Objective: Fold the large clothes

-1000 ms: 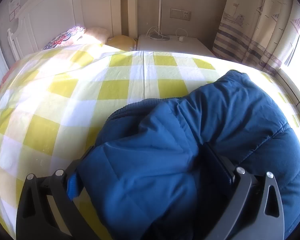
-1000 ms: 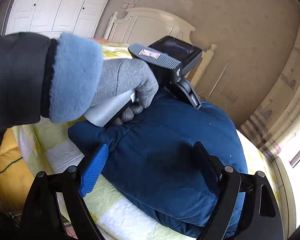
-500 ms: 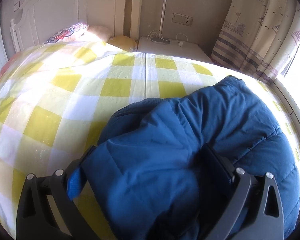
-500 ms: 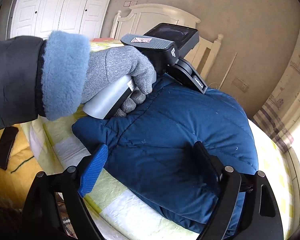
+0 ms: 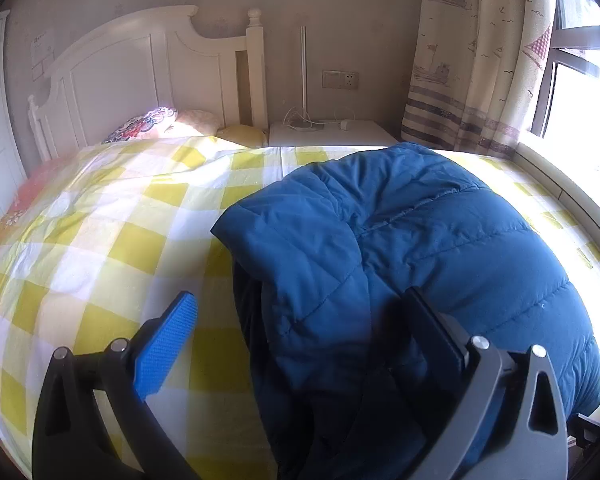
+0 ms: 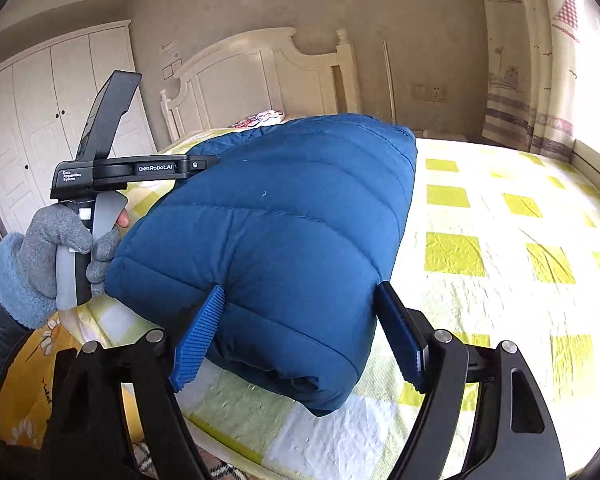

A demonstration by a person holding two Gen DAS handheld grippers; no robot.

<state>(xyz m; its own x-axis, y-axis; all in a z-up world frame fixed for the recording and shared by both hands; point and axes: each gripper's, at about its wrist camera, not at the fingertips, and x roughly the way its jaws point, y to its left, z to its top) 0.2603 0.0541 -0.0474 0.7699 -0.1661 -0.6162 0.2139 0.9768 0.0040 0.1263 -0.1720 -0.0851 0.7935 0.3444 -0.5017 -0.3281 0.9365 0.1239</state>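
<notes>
A blue puffer jacket (image 5: 420,248) lies bundled on the yellow-and-white checked bed sheet (image 5: 112,240). My left gripper (image 5: 300,336) is open. Its blue left pad hangs over bare sheet, and its right finger rests over the jacket's near left part. In the right wrist view the jacket (image 6: 284,220) is a thick folded roll. My right gripper (image 6: 300,332) straddles its near end with jaws closing, and both pads press against the puffy sides. A grey-gloved hand (image 6: 48,248) holds the left tool at the roll's far left, where its fingertips are hidden.
A white headboard (image 5: 140,76) and patterned pillows (image 5: 148,124) are at the bed's far end, beside a white nightstand (image 5: 328,132). Curtains (image 5: 472,60) and a bright window are at the right. A white wardrobe (image 6: 32,120) is at the left, and a yellow floral quilt (image 6: 20,380) hangs at the near bed edge.
The left gripper drew off the jacket, and its left pad now stands clear over the sheet. The right gripper rolled, swung to the roll's near end, and its jaws narrowed onto it.
</notes>
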